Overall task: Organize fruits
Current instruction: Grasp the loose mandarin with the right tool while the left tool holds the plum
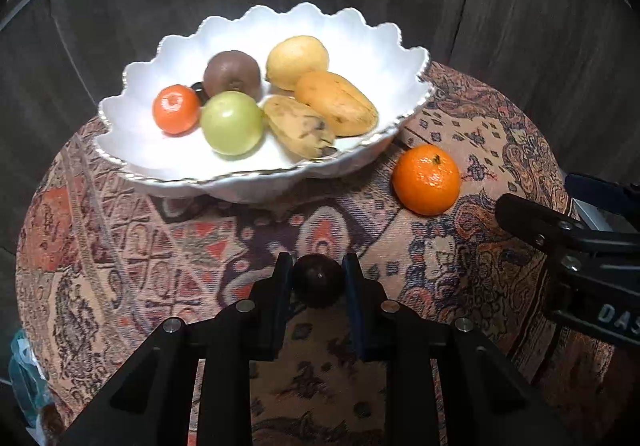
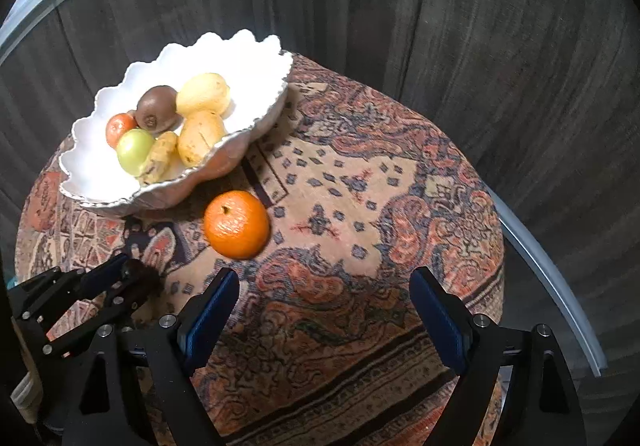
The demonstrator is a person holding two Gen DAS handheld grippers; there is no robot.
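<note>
Our left gripper [image 1: 318, 278] is clamped on a small dark fruit [image 1: 319, 280] low over the patterned cloth [image 1: 180, 246], while our right gripper [image 2: 324, 310] waits with jaws wide apart and nothing between them. Ahead of the left jaws sits the scalloped white bowl [image 1: 132, 150], already holding six or so fruits; an orange [image 1: 426, 179] lies on the cloth just ahead of the right. We judge the lift should clear the rim before letting go, then set down in the bowl's bare near side.
</note>
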